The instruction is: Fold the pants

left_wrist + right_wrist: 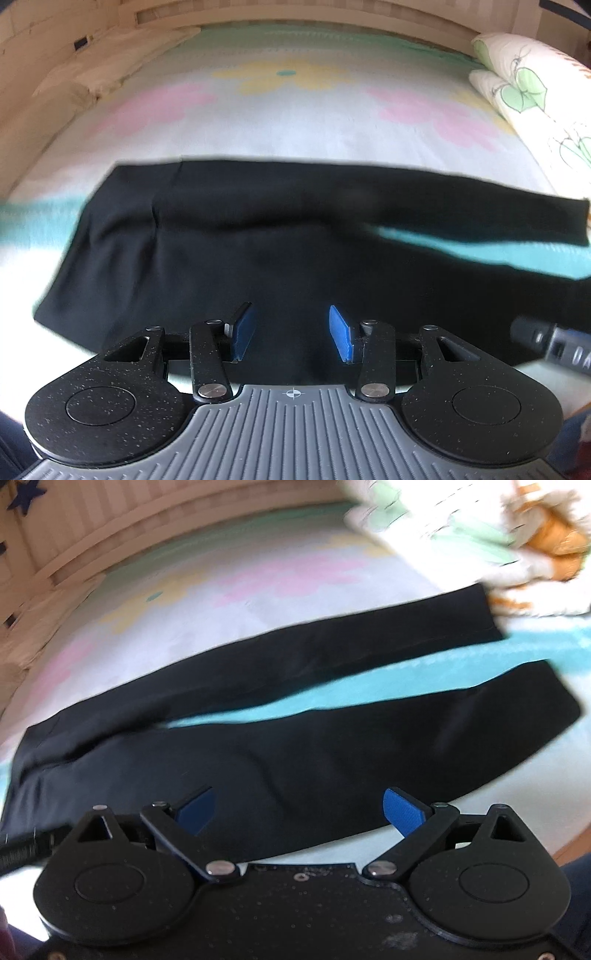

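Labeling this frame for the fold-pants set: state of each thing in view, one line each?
pants: unfolded, flat on the bed, legs apart with a strip of sheet between them
left gripper: open, holding nothing, above the pants
right gripper: open, holding nothing, above the pants
bedsheet: spread flat under the pants
pillow: lying at the bed's edge, clear of the pants

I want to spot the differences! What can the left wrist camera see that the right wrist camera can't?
Only the left wrist view shows the waist end of the black pants and a leaf-print pillow. Only the right wrist view shows both leg ends lying apart and something orange and fluffy. Both show the pants on the flowery bedsheet, with open blue-padded grippers, left gripper and right gripper, above them.
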A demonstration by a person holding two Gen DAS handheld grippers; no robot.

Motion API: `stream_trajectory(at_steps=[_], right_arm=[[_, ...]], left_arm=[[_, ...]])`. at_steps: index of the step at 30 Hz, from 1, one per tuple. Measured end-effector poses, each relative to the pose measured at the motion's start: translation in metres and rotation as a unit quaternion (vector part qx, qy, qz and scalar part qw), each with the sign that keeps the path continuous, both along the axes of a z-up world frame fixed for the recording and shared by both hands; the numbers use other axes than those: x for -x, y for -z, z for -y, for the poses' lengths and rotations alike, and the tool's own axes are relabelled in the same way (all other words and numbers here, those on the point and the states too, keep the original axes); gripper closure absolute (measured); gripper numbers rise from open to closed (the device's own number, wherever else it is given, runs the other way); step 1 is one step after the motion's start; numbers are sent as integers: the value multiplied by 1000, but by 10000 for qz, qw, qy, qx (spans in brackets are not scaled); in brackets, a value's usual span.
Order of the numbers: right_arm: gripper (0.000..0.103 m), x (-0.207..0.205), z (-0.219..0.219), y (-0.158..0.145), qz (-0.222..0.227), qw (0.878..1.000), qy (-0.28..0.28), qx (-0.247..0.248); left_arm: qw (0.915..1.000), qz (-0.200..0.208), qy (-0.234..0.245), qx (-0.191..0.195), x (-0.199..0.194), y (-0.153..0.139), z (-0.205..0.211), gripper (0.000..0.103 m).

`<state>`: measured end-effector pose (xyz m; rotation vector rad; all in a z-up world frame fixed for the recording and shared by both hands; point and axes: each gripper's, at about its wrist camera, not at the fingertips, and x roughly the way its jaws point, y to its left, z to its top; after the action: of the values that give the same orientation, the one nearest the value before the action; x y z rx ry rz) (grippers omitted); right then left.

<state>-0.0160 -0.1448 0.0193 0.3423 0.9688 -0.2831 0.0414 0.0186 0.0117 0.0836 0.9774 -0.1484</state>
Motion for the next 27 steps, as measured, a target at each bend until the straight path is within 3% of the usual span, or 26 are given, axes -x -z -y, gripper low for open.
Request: stream_trajectory(at_steps=[7,12,18,22,27], right_arm=[[12,-57,4,-23,29,9951,-957,-244],[21,-120,14,-29,125,9857,-1644,335],[23,-188,28,-8,221,9688,-2456,261],[23,-225,27,12,261,9530,-2918,770],[17,-254,33,38,318,9361,-3426,732]], left_arm=[[9990,79,24,-439,-70,-32,-3,60],[9969,-125,-428,-642,-128,-24,-17,60],[9932,-616,-813,-560,-172,3,-34,60],[9903,-751,-902,-740,-189,20,-34,60],[9904,-983,-696,-677,-198,27,-27,60]])
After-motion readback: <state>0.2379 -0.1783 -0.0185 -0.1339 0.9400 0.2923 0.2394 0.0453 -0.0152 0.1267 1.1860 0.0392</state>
